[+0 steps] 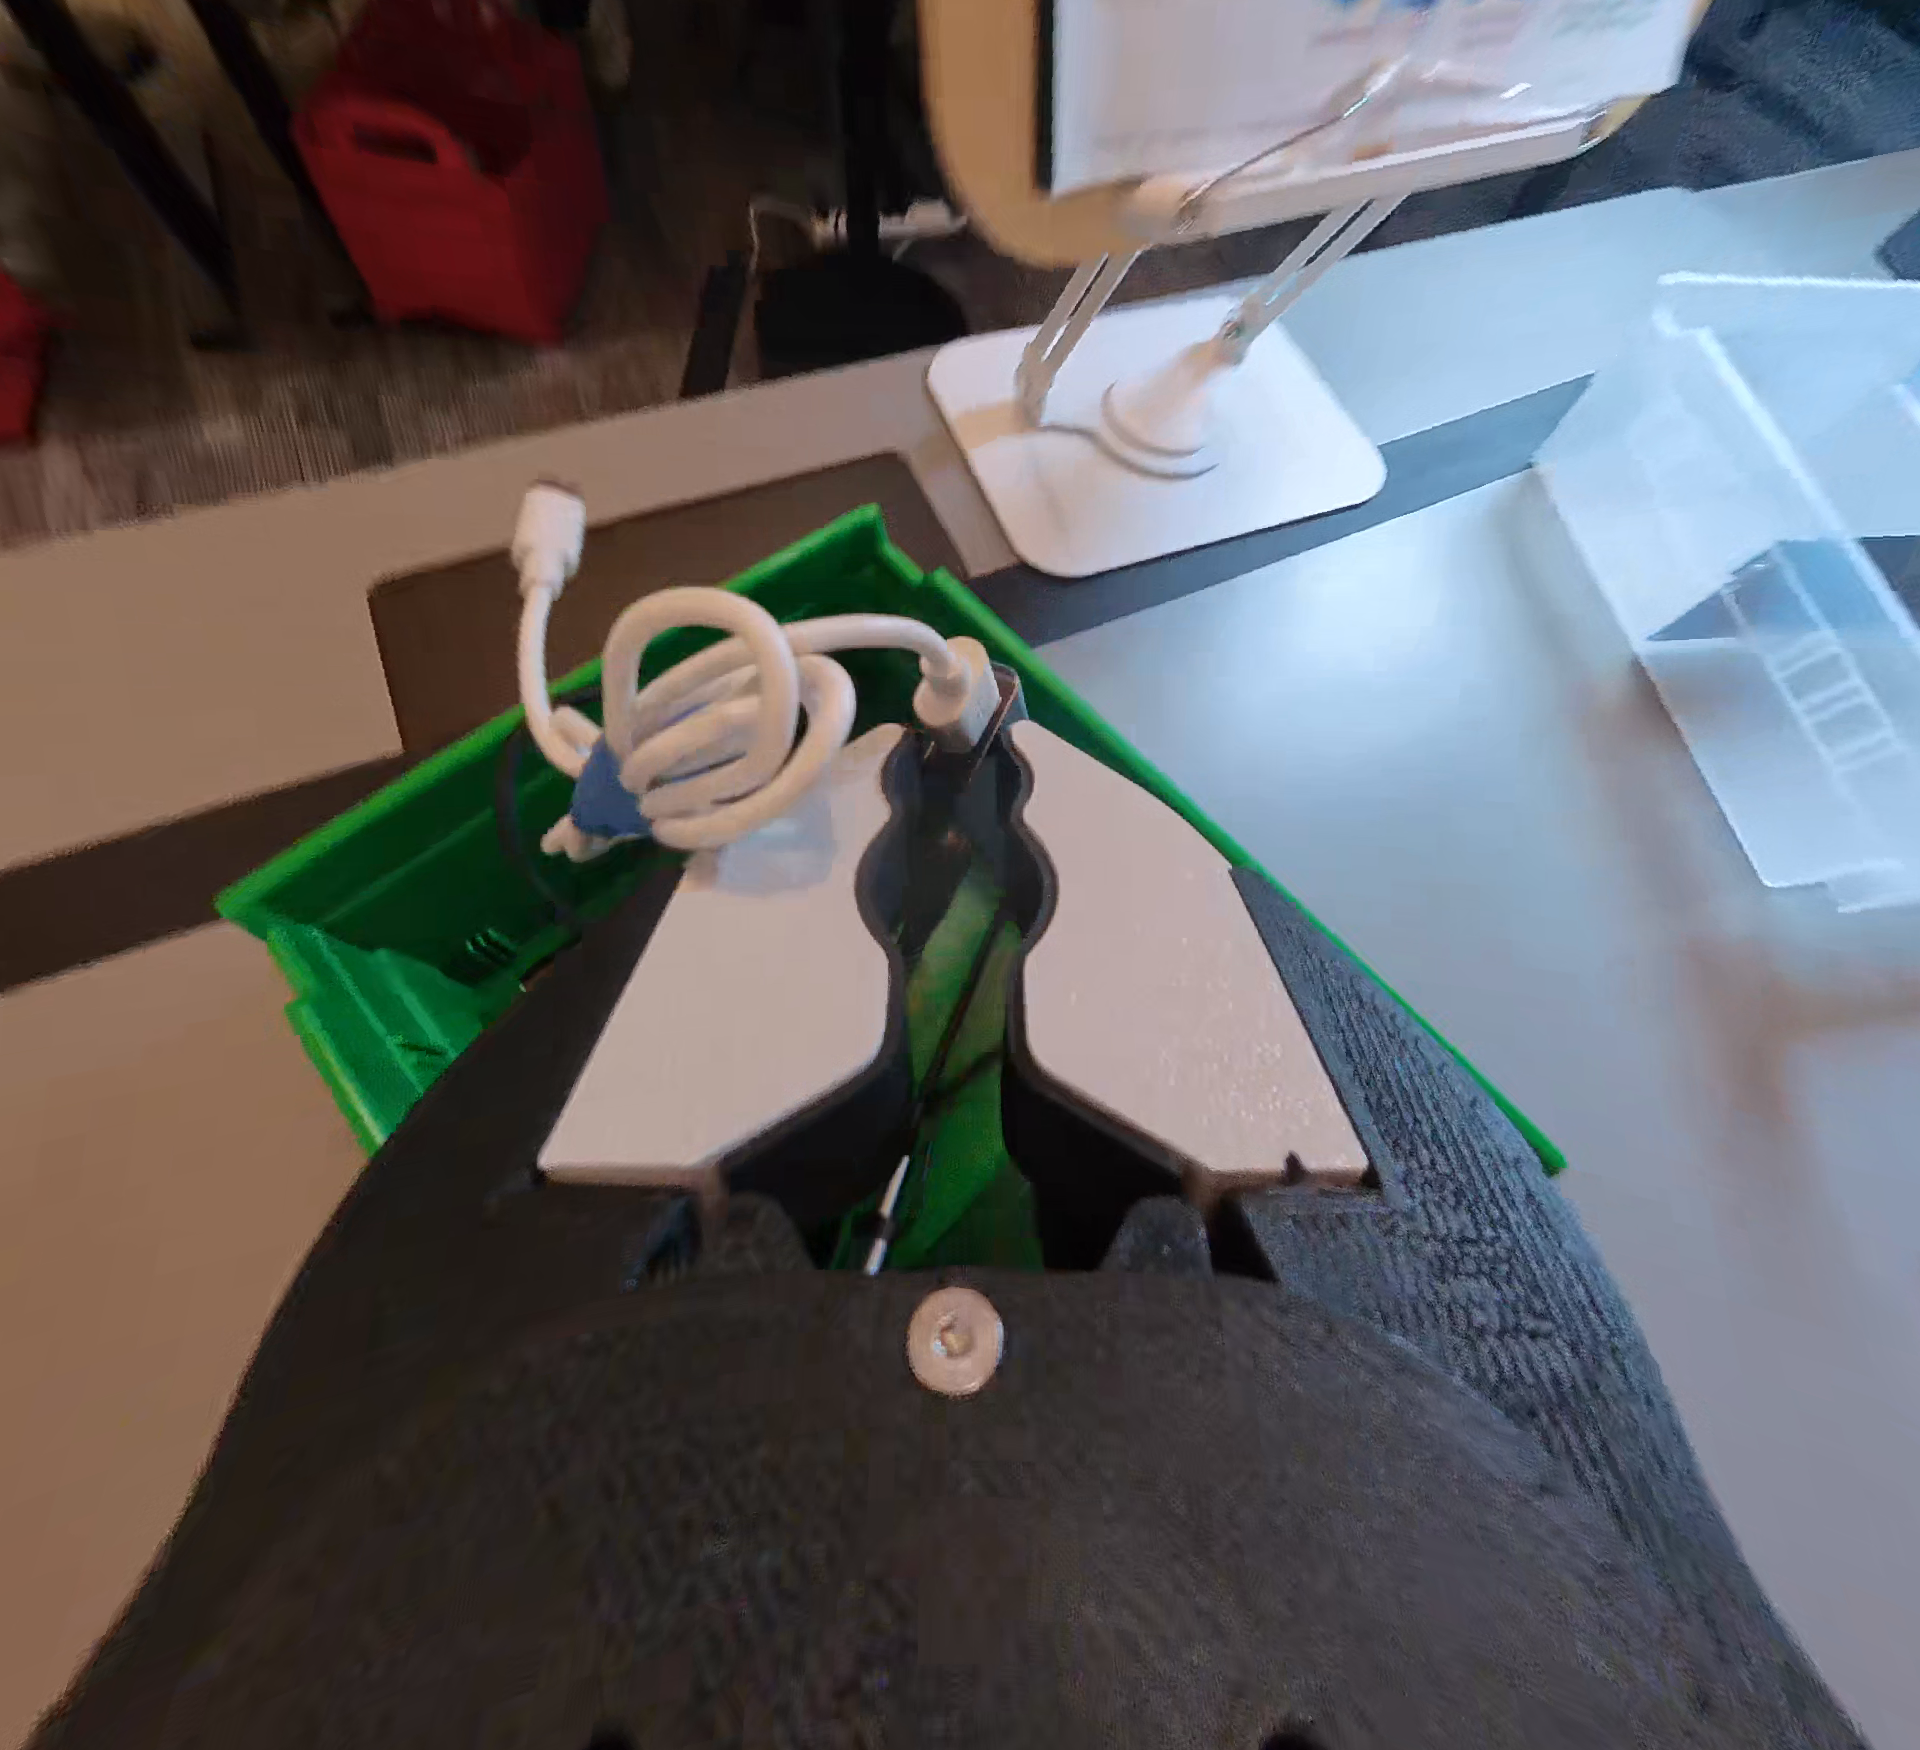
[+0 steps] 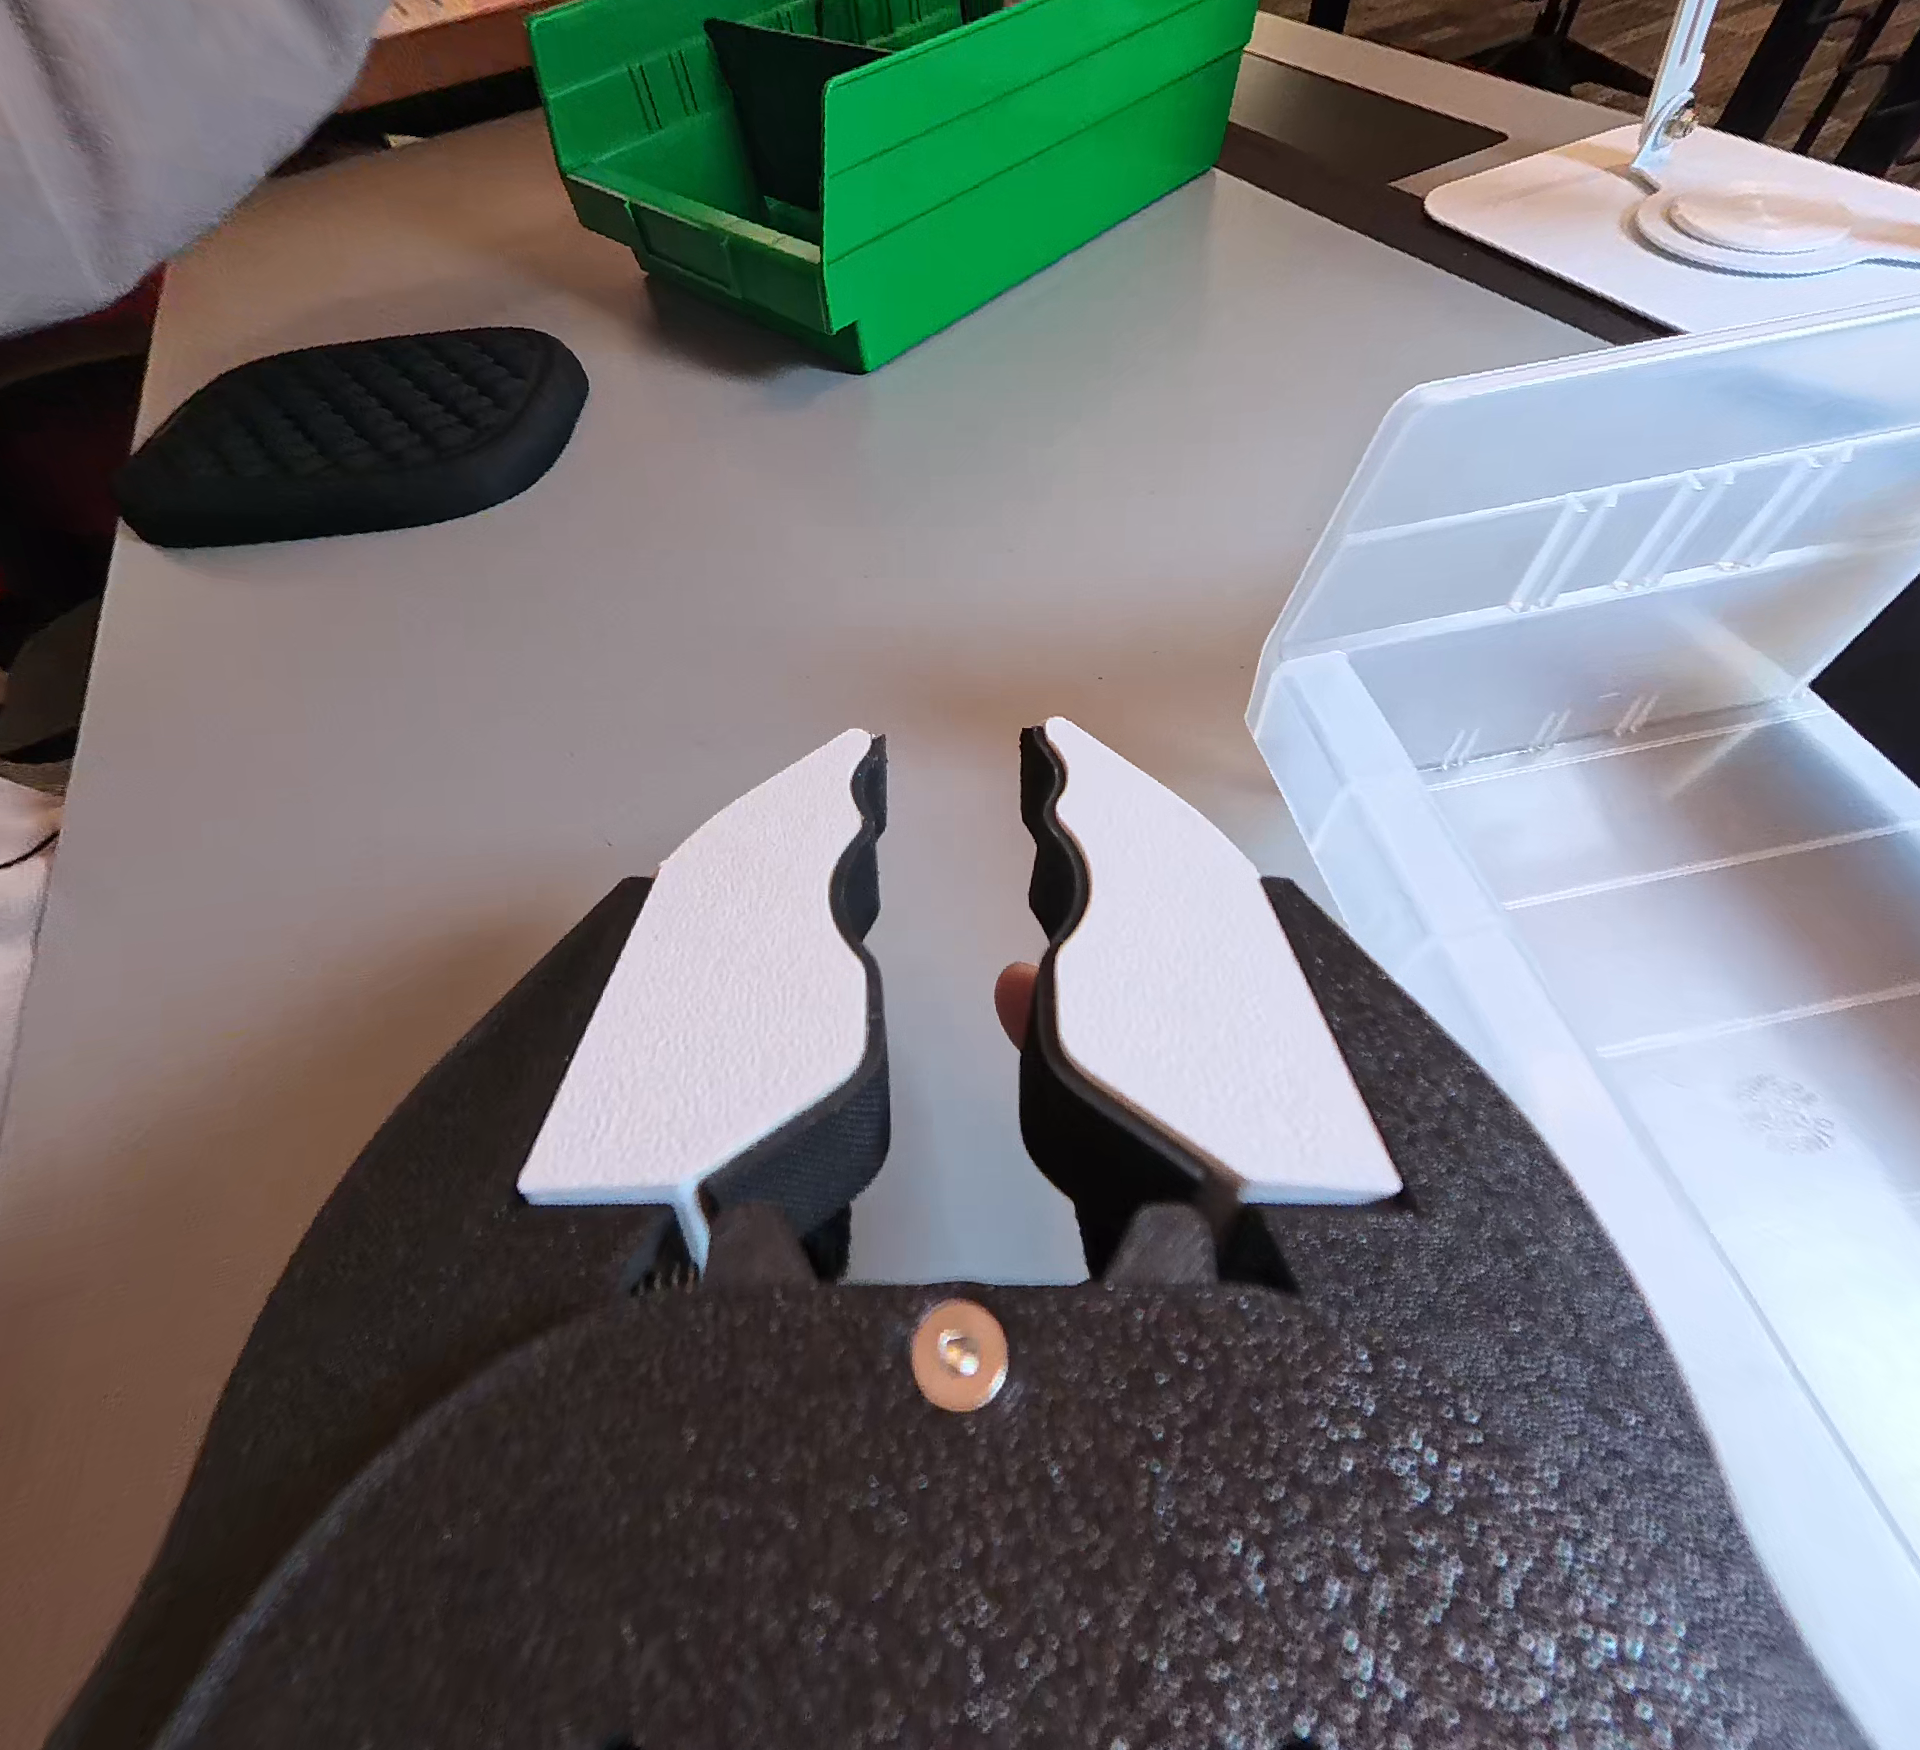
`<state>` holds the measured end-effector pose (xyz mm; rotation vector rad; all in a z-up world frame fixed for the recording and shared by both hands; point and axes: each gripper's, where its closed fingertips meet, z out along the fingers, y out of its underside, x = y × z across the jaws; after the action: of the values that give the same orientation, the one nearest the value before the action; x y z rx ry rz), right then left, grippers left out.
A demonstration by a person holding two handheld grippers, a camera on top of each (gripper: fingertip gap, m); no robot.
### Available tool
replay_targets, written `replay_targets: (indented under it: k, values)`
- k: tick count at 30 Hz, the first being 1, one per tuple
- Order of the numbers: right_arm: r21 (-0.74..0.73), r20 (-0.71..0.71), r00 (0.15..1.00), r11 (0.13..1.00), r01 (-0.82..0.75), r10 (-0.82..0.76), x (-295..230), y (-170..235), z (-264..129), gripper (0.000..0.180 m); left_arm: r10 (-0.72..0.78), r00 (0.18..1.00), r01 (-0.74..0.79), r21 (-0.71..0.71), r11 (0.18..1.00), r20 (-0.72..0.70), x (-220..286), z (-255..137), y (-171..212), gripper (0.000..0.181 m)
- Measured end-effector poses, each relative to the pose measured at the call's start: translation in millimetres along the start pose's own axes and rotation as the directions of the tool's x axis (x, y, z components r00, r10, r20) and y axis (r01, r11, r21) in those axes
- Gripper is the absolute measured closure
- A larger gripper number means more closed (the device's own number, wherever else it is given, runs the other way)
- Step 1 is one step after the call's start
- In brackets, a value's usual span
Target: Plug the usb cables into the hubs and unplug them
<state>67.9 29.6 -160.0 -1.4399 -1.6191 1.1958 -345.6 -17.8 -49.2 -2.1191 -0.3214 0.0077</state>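
Black gripper bodies fill both my views. My left gripper (image 1: pixel 961 724) pinches the plug of a coiled white usb cable (image 1: pixel 717 734) above the green bin (image 1: pixel 416 859). My right gripper (image 2: pixel 954 750) hangs narrowly parted over bare table (image 2: pixel 727 557); bin (image 2: pixel 1029 162) at 12 o'clock.
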Motion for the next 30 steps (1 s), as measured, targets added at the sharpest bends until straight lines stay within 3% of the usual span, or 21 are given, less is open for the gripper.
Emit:
replay_targets:
  k: [3,4,5,8,16,21,25,26,28,30]
  values:
    - [0.002,0.01,1.0,1.0,-0.013,0.013,-2.0,0.1,2.6,0.155,0.078,0.997,-0.075,0.108,0.991,-0.017,21.2,-29.4,-25.5,0.165]
    - [0.003,0.012,1.0,1.0,-0.014,0.014,-2.6,0.0,3.3,0.155,0.1,0.995,-0.095,0.146,0.985,-0.023,28.7,-38.9,-34.1,0.173]
    - [0.007,0.011,1.0,1.0,-0.013,0.013,-2.9,-0.7,3.7,0.155,0.124,0.992,-0.117,0.185,0.976,-0.029,36.8,-48.1,-42.5,0.166]
    - [0.04,-0.003,1.0,0.999,0.019,-0.019,-4.5,-8.6,2.8,0.155,0.212,0.976,-0.189,0.304,0.934,-0.047,67.0,-74.2,-65.2,0.168]
    - [0.133,-0.101,0.972,0.965,0.226,-0.214,-11.9,-72.4,-1.7,0.147,0.436,0.894,-0.335,0.487,0.807,-0.107,171.0,-117.9,-90.1,0.169]
    - [0.119,-0.159,0.939,0.938,0.325,-0.305,-11.1,-112.1,10.0,0.123,0.55,0.793,-0.349,0.545,0.763,-0.263,251.7,-125.1,-71.7,0.169]
    - [0.118,-0.081,0.947,0.94,0.32,-0.312,-29.0,-118.0,29.2,0.118,0.606,0.675,-0.372,0.515,0.772,-0.421,312.3,-106.5,-29.6,0.17]
    - [0.102,-0.073,0.943,0.938,0.331,-0.325,-31.4,-113.5,33.9,0.124,0.609,0.645,-0.378,0.501,0.779,-0.461,324.6,-99.8,-17.3,0.169]
    - [0.089,-0.072,0.93,0.926,0.366,-0.361,-33.4,-102.8,39.3,0.156,0.596,0.595,-0.369,0.476,0.798,-0.539,343.9,-87.3,3.8,0.169]
    - [0.064,-0.02,0.943,0.941,0.333,-0.332,-35.4,-86.2,43.4,0.16,0.573,0.593,-0.346,0.464,0.815,-0.566,349.2,-73.5,13.6,0.168]
